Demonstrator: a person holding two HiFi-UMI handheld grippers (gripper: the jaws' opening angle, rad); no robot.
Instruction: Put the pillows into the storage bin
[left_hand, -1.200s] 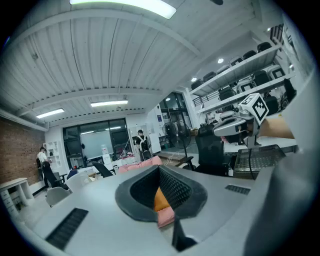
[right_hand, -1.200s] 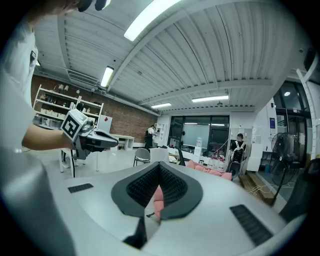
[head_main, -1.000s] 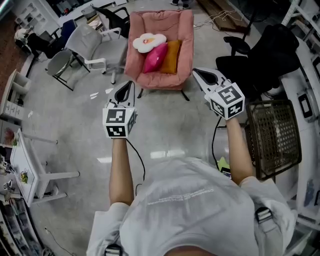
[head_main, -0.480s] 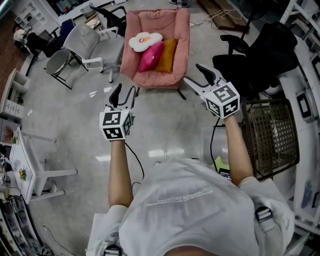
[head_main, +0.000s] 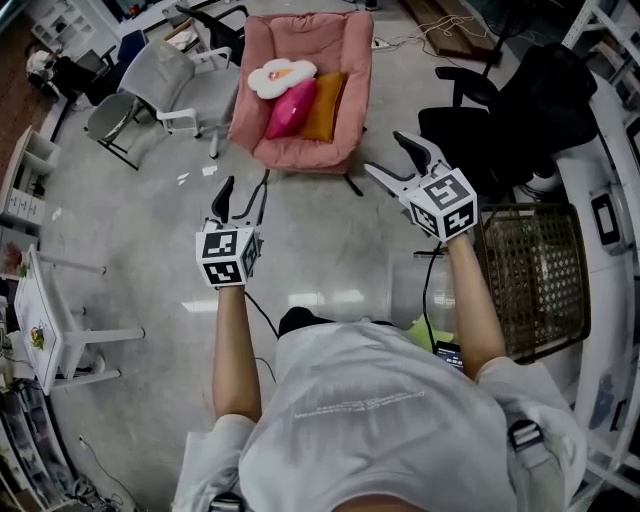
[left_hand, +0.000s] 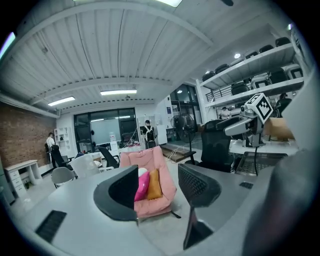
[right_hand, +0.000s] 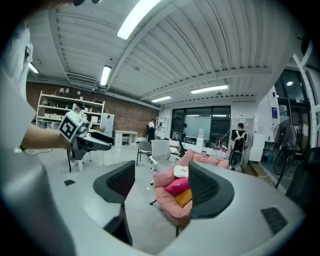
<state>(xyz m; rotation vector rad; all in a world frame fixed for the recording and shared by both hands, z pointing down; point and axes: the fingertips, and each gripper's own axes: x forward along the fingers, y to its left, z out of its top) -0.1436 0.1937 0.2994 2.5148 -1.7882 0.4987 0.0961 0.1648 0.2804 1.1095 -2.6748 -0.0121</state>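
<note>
Three pillows are on the pink chair (head_main: 312, 158), far middle: white flower pillow (head_main: 280, 77) at the back touching the pink pillow (head_main: 290, 110), with the orange pillow (head_main: 322, 105) just right of it. None is in the bin yet. The storage bin looks to be the dark wire basket (head_main: 535, 275) at near right, empty and well apart from the chair.

The left gripper (head_main: 243, 195) and right gripper (head_main: 388, 155) are both in the air short of the chair. Both sets of fingers (right_hand: 210, 190) are spread with nothing between them (they have just been opening).

The step is the approach for a first pick. Probably best to take the white pillow first, since it lies free at the back. Bite deep into the soft bulk rather than a thin edge, or it may slip on the carry across to the basket.

The floor (head_main: 320, 250) is glossy grey concrete. The room is an open workspace, with a grey chair (head_main: 165, 80) far left, a black office chair (head_main: 520, 110) far right and a white table (head_main: 40, 320) near left.
</note>
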